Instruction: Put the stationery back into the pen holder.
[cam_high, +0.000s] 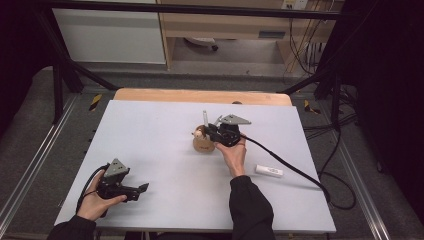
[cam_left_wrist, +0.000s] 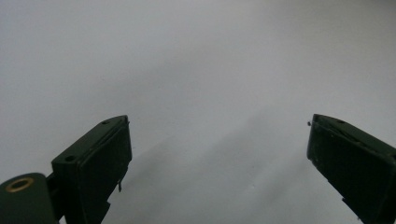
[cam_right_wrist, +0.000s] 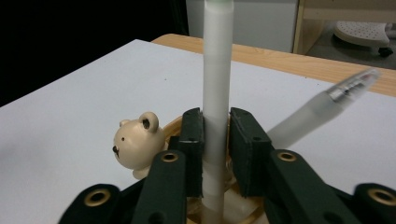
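Observation:
A tan cup-shaped pen holder (cam_high: 202, 145) with a small bear head (cam_right_wrist: 137, 144) on its rim stands mid-table. My right gripper (cam_right_wrist: 215, 135) is shut on a white pen (cam_right_wrist: 216, 84) that stands upright inside the holder; the same pen (cam_high: 205, 118) pokes up above the right gripper (cam_high: 216, 131) in the high view. A second frosted pen (cam_right_wrist: 327, 105) leans to the right out of the holder. My left gripper (cam_high: 144, 188) rests low at the table's front left, held by a hand, open with nothing between its fingers (cam_left_wrist: 100, 158).
A white pen cap or marker (cam_high: 269, 171) lies on the white table (cam_high: 150, 135) to the right of the person's right forearm. The right gripper's black cable (cam_high: 290, 167) trails across the table to the right edge. A wooden strip (cam_high: 200, 96) borders the far side.

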